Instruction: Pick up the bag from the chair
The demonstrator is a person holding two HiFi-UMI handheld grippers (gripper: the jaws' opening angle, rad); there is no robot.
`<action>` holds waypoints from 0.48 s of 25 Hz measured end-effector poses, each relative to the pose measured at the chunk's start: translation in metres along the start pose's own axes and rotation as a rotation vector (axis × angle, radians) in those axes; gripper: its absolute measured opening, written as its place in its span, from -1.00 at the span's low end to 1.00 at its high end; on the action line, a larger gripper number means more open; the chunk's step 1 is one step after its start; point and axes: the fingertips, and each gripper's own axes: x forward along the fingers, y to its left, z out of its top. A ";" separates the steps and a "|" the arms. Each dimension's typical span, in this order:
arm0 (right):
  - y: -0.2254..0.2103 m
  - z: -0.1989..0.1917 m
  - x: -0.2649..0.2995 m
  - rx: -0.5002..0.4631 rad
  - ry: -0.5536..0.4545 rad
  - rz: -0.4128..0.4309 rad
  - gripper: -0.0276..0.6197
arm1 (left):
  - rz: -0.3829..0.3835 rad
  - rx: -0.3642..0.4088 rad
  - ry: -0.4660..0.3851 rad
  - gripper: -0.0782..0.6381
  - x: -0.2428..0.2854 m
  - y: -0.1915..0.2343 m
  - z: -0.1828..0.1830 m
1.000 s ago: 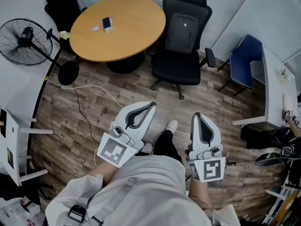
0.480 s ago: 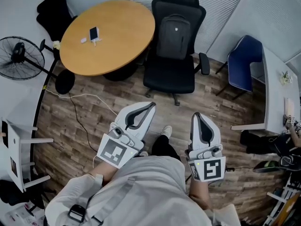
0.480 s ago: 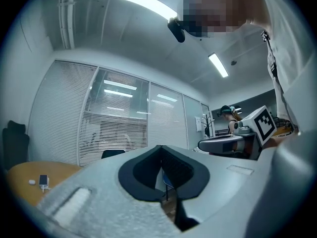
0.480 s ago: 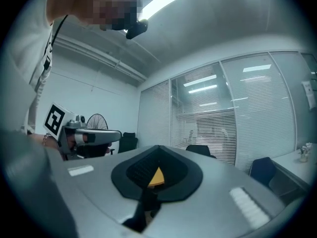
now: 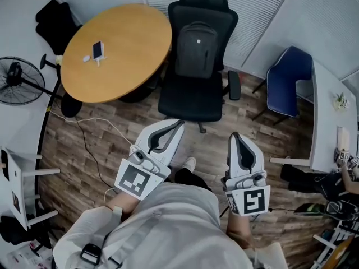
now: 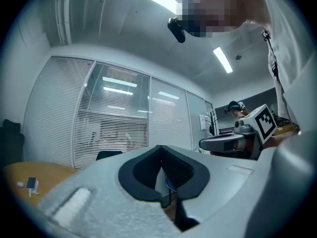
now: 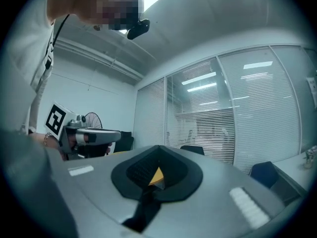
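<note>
While bag (image 5: 195, 49) sits upright on black chair (image 5: 190, 102), left gripper (image 5: 180, 124) and right gripper (image 5: 234, 137) closed, empty, apart from it.

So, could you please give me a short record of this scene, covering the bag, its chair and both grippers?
bag: dark backpack, upright on the seat, leaning against the backrest
chair: black office chair, beside the round wooden table
on table: phone
left gripper: shut, empty, short of the chair
right gripper: shut, empty, short of the chair
other: blue chair at the right, fan at the left
</note>
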 end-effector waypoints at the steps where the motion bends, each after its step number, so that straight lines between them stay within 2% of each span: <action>1: -0.008 -0.002 0.002 -0.001 0.004 -0.002 -0.90 | 0.001 -0.002 -0.003 -0.77 0.008 0.001 0.000; 6: -0.032 -0.005 0.011 0.001 0.006 -0.009 -0.90 | -0.004 0.001 -0.003 -0.77 0.032 0.001 -0.004; 12: -0.041 -0.010 0.030 0.016 0.006 0.027 -0.90 | 0.018 0.008 0.012 -0.77 0.047 0.013 -0.008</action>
